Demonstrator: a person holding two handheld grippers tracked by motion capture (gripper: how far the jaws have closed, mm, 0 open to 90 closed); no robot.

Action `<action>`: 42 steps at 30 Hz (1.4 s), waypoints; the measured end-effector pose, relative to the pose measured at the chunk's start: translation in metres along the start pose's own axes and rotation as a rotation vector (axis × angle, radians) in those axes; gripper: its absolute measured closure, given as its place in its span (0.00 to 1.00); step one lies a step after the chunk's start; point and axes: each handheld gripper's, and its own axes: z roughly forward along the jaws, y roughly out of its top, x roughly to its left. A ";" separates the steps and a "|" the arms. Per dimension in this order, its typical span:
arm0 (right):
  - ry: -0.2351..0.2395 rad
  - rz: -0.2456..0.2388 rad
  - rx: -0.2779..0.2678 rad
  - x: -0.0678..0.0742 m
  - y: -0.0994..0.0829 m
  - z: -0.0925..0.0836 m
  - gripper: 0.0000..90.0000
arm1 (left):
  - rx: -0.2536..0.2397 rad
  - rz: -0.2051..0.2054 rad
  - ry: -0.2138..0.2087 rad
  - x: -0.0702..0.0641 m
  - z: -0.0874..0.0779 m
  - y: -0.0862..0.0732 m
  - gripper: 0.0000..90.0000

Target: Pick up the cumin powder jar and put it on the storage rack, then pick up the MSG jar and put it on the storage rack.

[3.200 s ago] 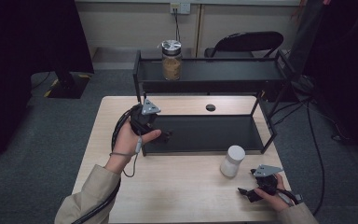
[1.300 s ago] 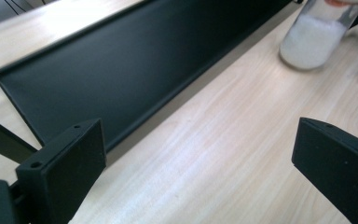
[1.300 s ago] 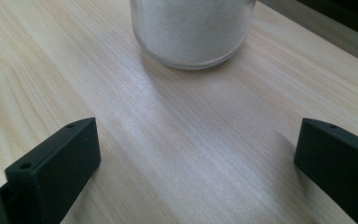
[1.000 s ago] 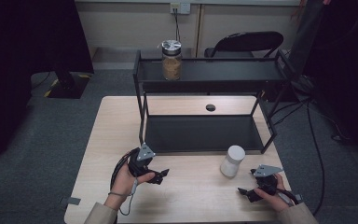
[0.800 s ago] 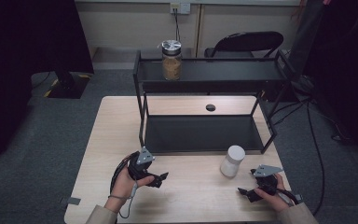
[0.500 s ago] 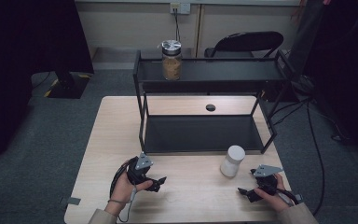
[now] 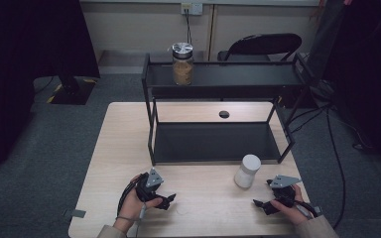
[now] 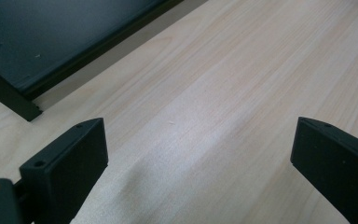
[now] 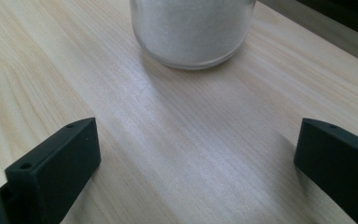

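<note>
A white jar [image 7: 247, 170] stands on the wooden table [image 7: 119, 144] just in front of the black shelf rack [image 7: 218, 141]. The jar [image 9: 193, 28] of white powder is close ahead of my right gripper [image 9: 198, 168], whose jaws are wide apart over bare wood. My right gripper [image 7: 264, 203] rests near the table's front right corner. My left gripper [image 7: 167, 199] lies open near the front left; my left gripper [image 8: 200, 172] has nothing between its jaws. A second jar [image 7: 182, 63], holding brown grains under a metal lid, stands on the rack's top shelf.
The rack's lower shelf [image 8: 37, 42] lies ahead and left of the left gripper. A black chair [image 7: 263, 45] stands behind the table. A round cable hole [image 7: 223, 114] is in the tabletop under the rack. Cables [image 7: 337, 144] trail on the carpet at right.
The left hand has drawn its gripper back from the rack's front left toward the table's near edge and lowered it. The right gripper and white jar have not moved.
</note>
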 end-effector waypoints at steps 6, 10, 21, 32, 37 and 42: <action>0.000 0.000 0.000 0.000 0.000 0.000 0.00 | 0.026 0.011 0.010 -0.004 0.004 -0.003 0.03; 0.000 0.000 0.000 0.000 0.000 0.000 0.00 | 0.051 0.033 0.019 -0.007 0.007 -0.005 0.04; 0.000 0.000 0.000 0.000 0.000 0.000 0.00 | 0.059 0.012 0.009 -0.007 0.011 -0.010 0.03; 0.002 -0.002 0.000 0.000 0.000 0.000 0.00 | 0.034 -0.008 0.001 -0.004 0.012 -0.018 0.00; 0.003 -0.003 0.000 -0.001 0.001 0.001 0.00 | 0.035 -0.011 0.000 -0.004 0.012 -0.018 0.00; 0.002 -0.002 0.000 0.000 0.001 0.001 0.00 | 0.035 -0.010 0.000 -0.004 0.012 -0.018 0.00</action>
